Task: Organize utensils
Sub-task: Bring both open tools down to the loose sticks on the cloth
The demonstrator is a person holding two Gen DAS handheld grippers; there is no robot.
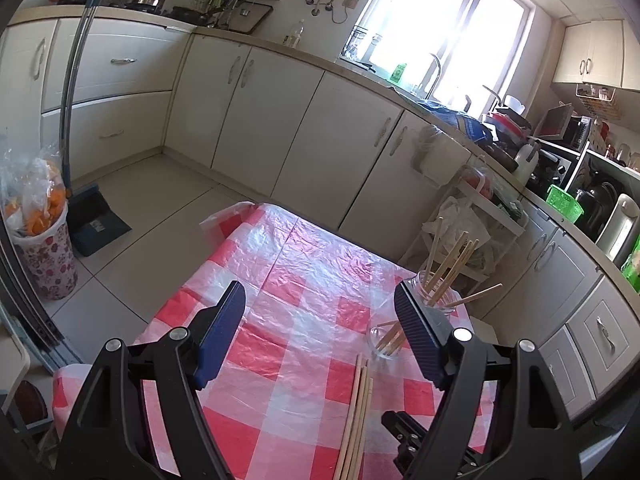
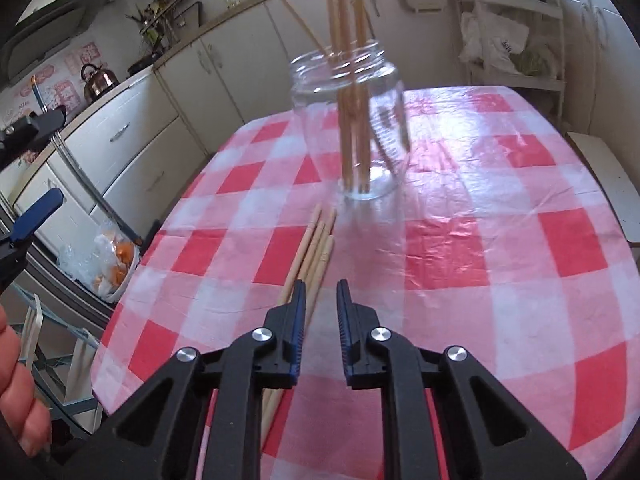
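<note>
A clear glass jar [image 2: 352, 120] stands upright on the red-and-white checked tablecloth [image 2: 480, 264] and holds several wooden chopsticks [image 2: 352, 92]. Several more chopsticks [image 2: 316, 244] lie side by side on the cloth in front of the jar. My right gripper [image 2: 320, 292] hovers low over their near ends, jaws a little apart and empty. My left gripper [image 1: 320, 296] is wide open and empty above the table; the jar [image 1: 436, 300] shows partly behind its right finger [image 1: 416, 332], and the loose chopsticks [image 1: 358, 412] lie below.
Cream kitchen cabinets [image 1: 256, 112] run behind the table. A white wire rack [image 2: 516, 28] with bags stands past the far table edge. A flowered bin [image 1: 44, 256] and a dustpan [image 1: 96, 228] stand on the floor at left.
</note>
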